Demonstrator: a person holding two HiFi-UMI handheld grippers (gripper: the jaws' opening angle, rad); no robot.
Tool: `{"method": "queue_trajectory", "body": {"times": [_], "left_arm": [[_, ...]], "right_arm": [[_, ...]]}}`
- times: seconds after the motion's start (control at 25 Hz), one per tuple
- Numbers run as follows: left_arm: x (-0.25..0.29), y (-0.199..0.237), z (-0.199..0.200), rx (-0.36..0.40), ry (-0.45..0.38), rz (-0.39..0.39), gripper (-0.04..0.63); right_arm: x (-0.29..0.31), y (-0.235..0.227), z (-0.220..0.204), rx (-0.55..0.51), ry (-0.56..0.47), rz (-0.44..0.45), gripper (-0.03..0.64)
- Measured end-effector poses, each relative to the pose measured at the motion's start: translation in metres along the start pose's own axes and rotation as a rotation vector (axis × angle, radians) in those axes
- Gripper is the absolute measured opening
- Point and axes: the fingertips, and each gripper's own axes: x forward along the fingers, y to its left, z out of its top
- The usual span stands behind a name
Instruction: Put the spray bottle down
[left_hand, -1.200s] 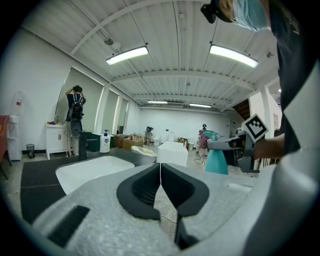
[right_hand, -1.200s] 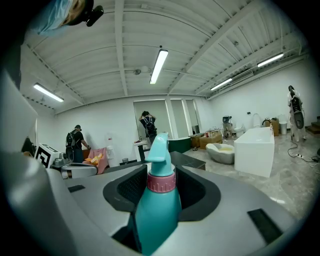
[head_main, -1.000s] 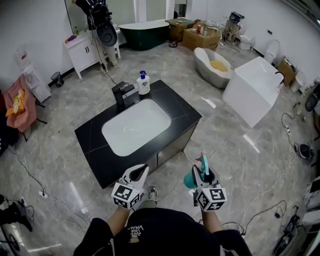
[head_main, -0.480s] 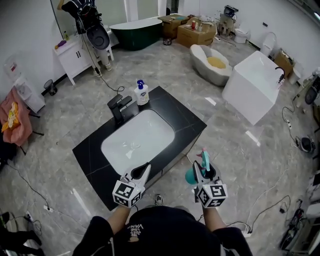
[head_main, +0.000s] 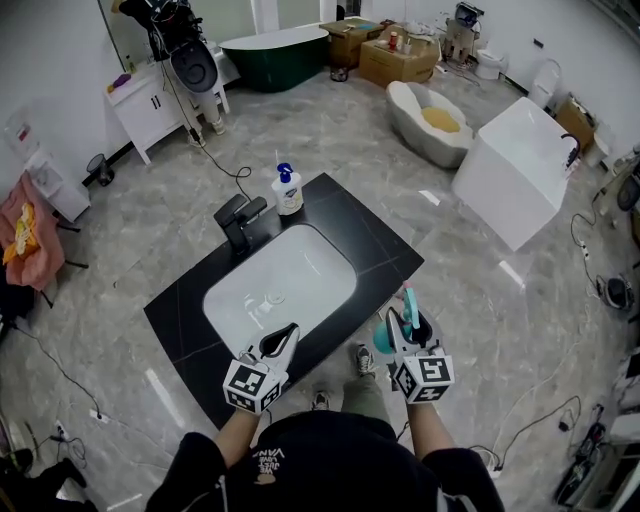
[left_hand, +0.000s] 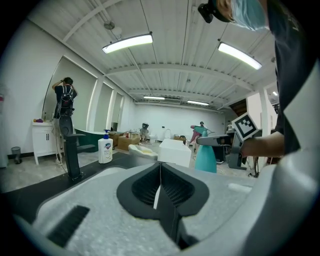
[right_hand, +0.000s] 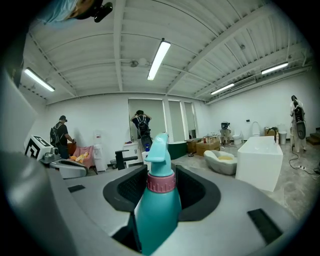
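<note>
One bottle stands upright, clamped between the right gripper's jaws. The left gripper is closed and empty. Carrying step: next, reach forward over the table just ahead, lower the bottle, then release.

No legible text, labels or numbers anywhere.

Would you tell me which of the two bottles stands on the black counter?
The white pump bottle beside the faucet; the teal spray bottle is clamped in the right claw.
</note>
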Motion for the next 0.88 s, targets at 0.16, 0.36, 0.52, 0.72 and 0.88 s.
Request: {"method": "queue_trajectory", "body": {"times": [0.16, 0.36, 0.52, 0.72, 0.88], "left_arm": [[0.014, 0.013, 0.000, -0.024, -0.001, 0.042, 0.020], [0.036, 0.027, 0.007, -0.051, -0.013, 0.105, 0.020], [0.052, 0.036, 0.013, -0.072, -0.027, 0.155, 0.020], [0.065, 0.045, 0.013, -0.101, -0.039, 0.223, 0.020], [0.069, 0.051, 0.003, -0.135, -0.023, 0.287, 0.020]], "right_arm": [[0.034, -0.012, 0.005, -0.025, 0.009, 0.031, 0.184], [0.078, -0.027, 0.011, -0.048, 0.023, 0.081, 0.184], [0.113, -0.037, 0.016, -0.070, 0.028, 0.130, 0.184], [0.157, -0.041, 0.013, -0.103, 0.044, 0.196, 0.183], [0.192, -0.040, 0.012, -0.129, 0.050, 0.250, 0.183]]}}
